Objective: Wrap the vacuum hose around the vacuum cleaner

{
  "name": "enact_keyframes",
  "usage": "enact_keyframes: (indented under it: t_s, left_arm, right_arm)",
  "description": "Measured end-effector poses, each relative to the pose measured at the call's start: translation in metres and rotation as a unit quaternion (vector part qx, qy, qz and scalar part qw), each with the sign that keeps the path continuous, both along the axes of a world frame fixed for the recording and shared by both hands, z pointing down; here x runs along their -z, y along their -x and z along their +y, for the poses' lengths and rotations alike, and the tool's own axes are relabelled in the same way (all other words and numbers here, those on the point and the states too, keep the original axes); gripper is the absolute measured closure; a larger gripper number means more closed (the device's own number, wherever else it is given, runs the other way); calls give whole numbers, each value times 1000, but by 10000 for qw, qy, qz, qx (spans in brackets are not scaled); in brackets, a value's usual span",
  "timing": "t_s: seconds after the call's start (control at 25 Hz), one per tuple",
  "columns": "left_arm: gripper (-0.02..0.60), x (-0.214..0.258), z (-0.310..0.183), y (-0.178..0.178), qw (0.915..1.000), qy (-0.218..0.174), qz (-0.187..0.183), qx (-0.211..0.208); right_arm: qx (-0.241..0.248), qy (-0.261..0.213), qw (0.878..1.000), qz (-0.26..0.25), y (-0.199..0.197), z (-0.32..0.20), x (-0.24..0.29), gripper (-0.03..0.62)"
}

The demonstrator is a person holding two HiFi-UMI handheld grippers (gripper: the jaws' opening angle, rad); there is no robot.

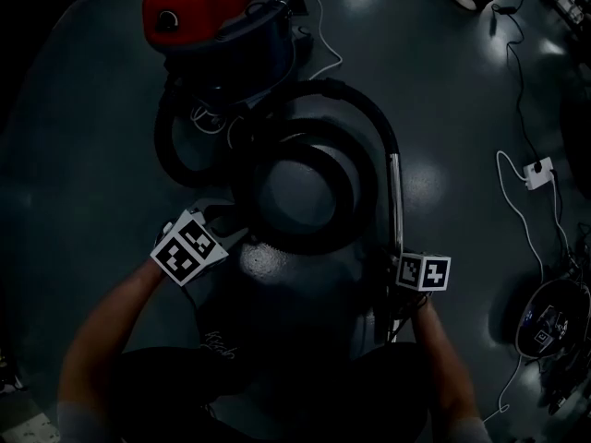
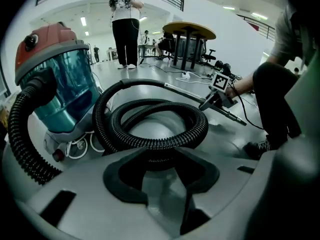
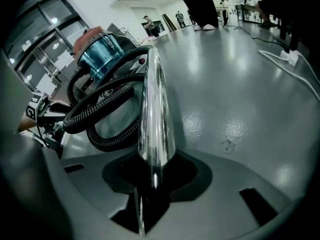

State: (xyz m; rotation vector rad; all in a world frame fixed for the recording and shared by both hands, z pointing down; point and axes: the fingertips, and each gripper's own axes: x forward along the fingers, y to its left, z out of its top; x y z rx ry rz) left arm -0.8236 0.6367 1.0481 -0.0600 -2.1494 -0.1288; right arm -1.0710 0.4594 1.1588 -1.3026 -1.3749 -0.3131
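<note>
The vacuum cleaner, red lid over a blue-green tank, stands on the floor at the far end. Its black ribbed hose lies in loose coils in front of it and ends in a shiny metal tube. My left gripper sits at the near left rim of the coil. Its jaws stand apart, the hose crosses just beyond the tips, and bare floor shows between the pads. My right gripper is shut on the metal tube, which points toward the vacuum.
A white power strip with its cable lies on the floor to the right, above a dark device. A white cord loops at the vacuum's base. A person stands beyond it, next to a round table.
</note>
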Motion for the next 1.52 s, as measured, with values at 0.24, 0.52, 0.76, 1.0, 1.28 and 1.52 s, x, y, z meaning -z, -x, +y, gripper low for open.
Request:
enact_keyframes:
  t_s: [0.24,0.52,0.76,1.0,1.28,1.52]
  left_arm:
    - [411,8,-4,21,9995,52,-219,208]
    - [420,11,-6,20,9979,-85,-208,603]
    - [420,-5,-51,-4,9984,-377,250,342]
    - [420,-46,-118,19,9933,-1031,435,278]
    - [420,-87,-211,32,9799,-1940,448,84]
    - [417,-96,-239,41,9684,-2412,516,372]
  right_arm:
    - [-603,-22,9979,-225,8,24,-5,465]
    - [-1300,-126,9913,177,-22,47,-18,465]
    - [-1627,-109,9846,625,-55,50,-23,464]
    - [-1827,40,9798,811,-71,54,-27,464]
    - [-1943,203,9746,1095,-91,68,-30,464]
    - [-1944,200,9762,942,-94,70,-31,464]
